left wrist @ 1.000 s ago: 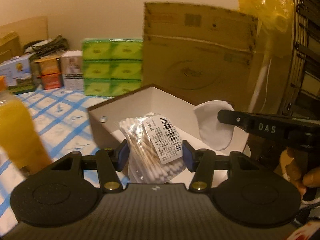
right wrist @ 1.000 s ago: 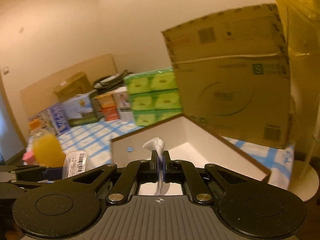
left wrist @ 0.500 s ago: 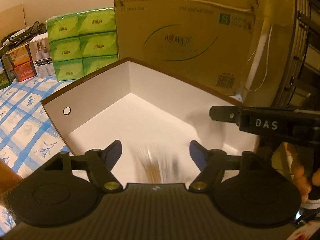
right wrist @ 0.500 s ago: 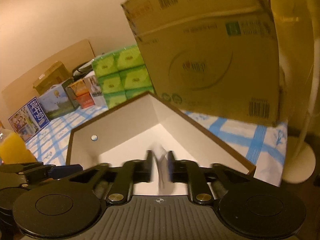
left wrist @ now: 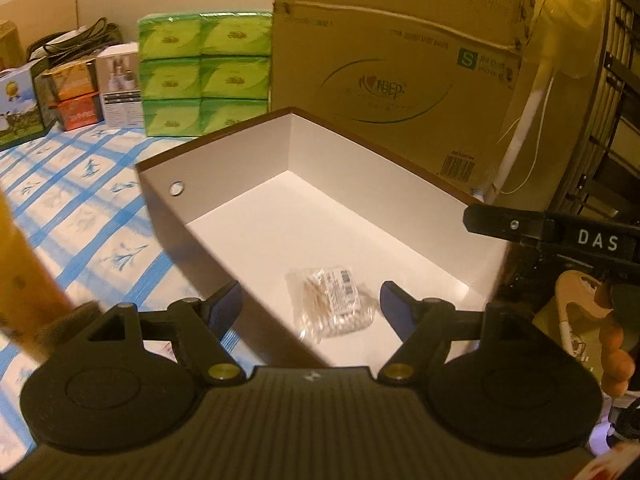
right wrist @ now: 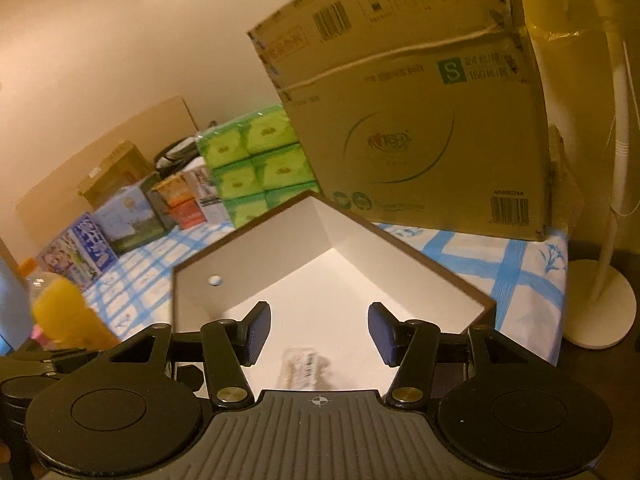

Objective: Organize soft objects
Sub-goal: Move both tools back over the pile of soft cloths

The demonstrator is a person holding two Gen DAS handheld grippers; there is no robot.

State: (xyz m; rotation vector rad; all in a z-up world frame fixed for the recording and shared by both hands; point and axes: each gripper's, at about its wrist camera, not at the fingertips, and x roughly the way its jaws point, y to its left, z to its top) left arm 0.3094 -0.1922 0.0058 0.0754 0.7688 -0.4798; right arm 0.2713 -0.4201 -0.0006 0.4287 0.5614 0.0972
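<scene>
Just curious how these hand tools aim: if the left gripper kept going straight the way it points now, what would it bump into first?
Probably the bag of cotton swabs lying on the floor of the white box: it sits between the open fingers of the left gripper, below them. Depth is hard to judge.

The right gripper [right wrist: 318,330] was opening over the box [right wrist: 256,264], empty, a packet [right wrist: 304,368] lying below at lower centre.
</scene>
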